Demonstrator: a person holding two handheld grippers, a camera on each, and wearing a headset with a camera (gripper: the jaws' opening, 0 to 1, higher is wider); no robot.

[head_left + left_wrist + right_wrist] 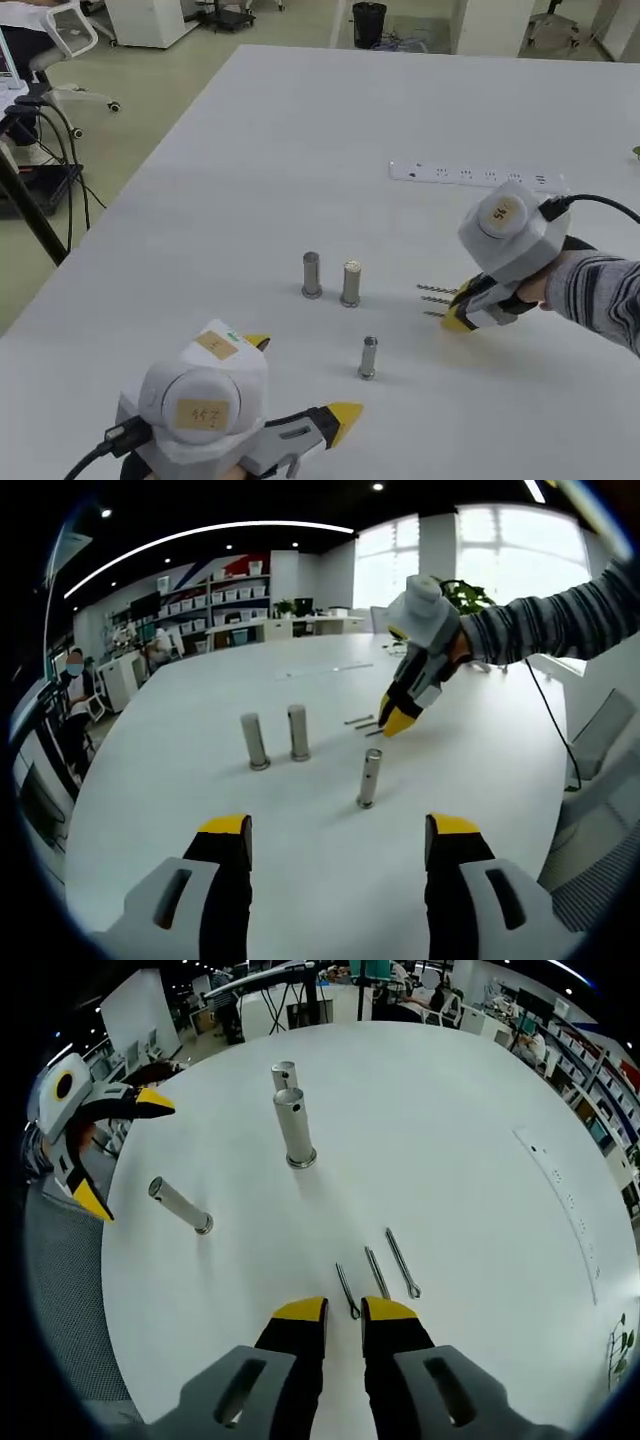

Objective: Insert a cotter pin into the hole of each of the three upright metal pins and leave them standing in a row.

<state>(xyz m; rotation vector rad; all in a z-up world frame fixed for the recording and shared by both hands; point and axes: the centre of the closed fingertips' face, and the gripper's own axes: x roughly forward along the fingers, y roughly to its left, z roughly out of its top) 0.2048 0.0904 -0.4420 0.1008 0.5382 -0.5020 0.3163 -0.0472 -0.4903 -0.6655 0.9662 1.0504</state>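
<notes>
Three upright metal pins stand on the white table [250, 180]: two side by side [312, 275] [351, 284] and a shorter-looking one [368, 358] nearer me. Three cotter pins [436, 300] lie flat to their right. My right gripper [455, 320] is low at the cotter pins' near ends. In its own view its jaws [344, 1310] stand narrowly open, with the end of the leftmost cotter pin [347, 1290] in the gap and the other two [376, 1272] [402, 1263] beside it. My left gripper [340, 825] is wide open and empty, short of the nearest pin [370, 778].
A white power strip [475, 175] lies farther back on the right of the table, its cable running off. An office chair [70, 40] and a black stand [30, 210] are on the floor to the left, past the table's edge.
</notes>
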